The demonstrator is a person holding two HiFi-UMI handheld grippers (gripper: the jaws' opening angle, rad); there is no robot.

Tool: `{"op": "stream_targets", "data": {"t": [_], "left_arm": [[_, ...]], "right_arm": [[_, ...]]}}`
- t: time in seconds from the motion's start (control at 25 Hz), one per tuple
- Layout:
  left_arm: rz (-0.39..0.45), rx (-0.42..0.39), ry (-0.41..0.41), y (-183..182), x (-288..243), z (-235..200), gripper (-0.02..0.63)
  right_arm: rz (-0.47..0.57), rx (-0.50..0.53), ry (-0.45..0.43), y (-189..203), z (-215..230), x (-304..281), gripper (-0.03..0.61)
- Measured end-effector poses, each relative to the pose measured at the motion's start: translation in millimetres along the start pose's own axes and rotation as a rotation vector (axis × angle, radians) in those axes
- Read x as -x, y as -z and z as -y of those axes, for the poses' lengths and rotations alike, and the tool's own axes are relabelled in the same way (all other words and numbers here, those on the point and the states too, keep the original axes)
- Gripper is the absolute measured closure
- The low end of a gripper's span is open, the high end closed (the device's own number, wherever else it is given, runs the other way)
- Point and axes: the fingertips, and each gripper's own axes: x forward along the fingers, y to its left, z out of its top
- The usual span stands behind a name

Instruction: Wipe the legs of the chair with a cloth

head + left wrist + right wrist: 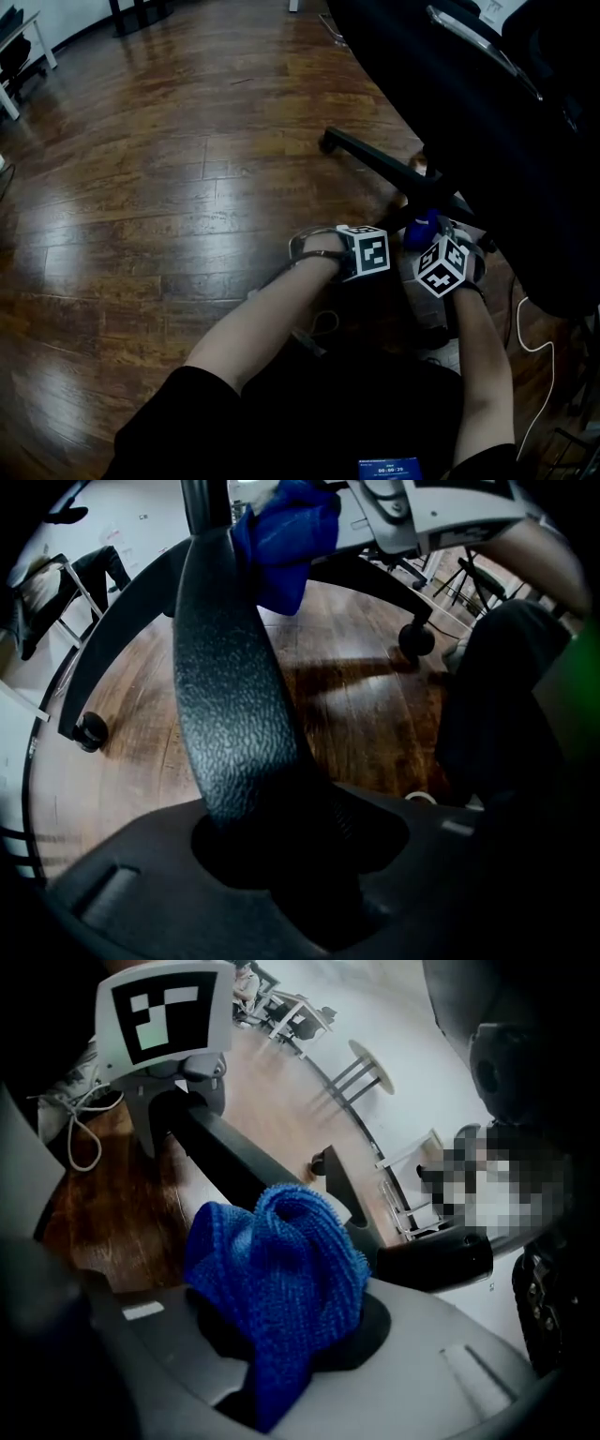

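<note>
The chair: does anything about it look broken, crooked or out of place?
Nothing looks broken or spilled. The left gripper clamps one black chair leg, and the right gripper holds a bunched blue cloth. The only untidy thing is a loose white cable on the wood floor by the chair.

1. Location type: an indoor office or similar workroom.
2. Flooring: a glossy, dark wood-plank floor (141,187) runs unbroken across a wide open area.
3. Seating: a black swivel chair (506,103). Each chair leg (375,159) radiates from a central column, and a castor (91,731) shows at a leg's end.
4. Furniture: desks (295,1016) and a round pedestal table (367,1061) stand in the background. A white table (19,66) stands at the room's edge.
5. Equipment: a tripod-like stand (469,574), and a loose white cable (539,347) lying on the floor.
</note>
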Motion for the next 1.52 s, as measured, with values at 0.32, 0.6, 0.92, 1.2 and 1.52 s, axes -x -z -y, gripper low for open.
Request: {"op": "stream_targets", "data": {"t": [0.32, 0.6, 0.92, 1.2, 1.52], "left_arm": [[-0.02, 0.02, -0.033, 8, 5, -3, 0.456], [-0.011, 0.029, -0.036, 7, 1, -4, 0.46], [0.015, 0.028, -0.018, -1, 0, -5, 0.462], [0.003, 0.031, 0.003, -1, 2, 0, 0.462], [0.014, 0.054, 0.041, 4, 8, 3, 0.46]], "right_arm": [[-0.015, 0.015, -0.095, 34, -54, 32, 0.502], [-0.062, 0.063, -0.373, 99, -152, 99, 0.502], [-0.081, 0.097, -0.411, 111, -163, 104, 0.503], [0.009, 0.047, -0.116, 35, -45, 28, 0.502], [0.059, 0.005, 0.004, 3, -7, 10, 0.5]]}}
